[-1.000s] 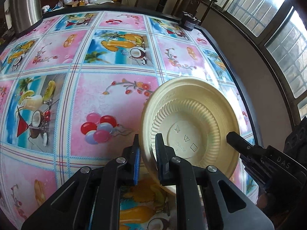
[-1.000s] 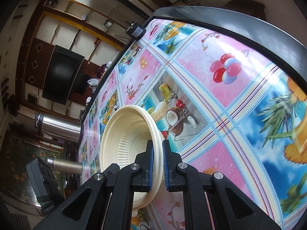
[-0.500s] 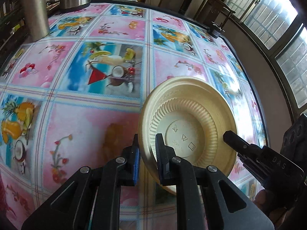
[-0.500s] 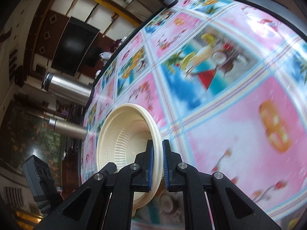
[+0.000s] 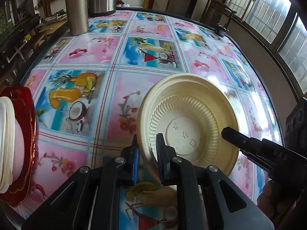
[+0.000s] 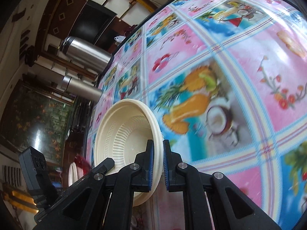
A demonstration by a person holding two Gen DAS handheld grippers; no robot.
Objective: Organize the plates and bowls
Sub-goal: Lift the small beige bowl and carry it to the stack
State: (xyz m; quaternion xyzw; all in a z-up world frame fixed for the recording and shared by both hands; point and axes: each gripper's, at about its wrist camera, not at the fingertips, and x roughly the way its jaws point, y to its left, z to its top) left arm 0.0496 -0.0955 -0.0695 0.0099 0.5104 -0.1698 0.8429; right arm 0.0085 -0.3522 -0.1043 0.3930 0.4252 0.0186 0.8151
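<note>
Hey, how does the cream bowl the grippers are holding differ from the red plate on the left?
The cream bowl is matte and ribbed; the red plate is glossy with a gold scalloped edge. The cream bowl is tilted above the table, pinched at its rim by the left gripper and right gripper; the red plate lies flat. The cream bowl is empty; the red plate carries white dishes. Both are tableware.

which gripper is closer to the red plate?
Left. The left gripper pinches the cream bowl by the rim on the side facing the red plate; the right gripper grips the opposite rim, with the bowl between it and the plate.
</note>
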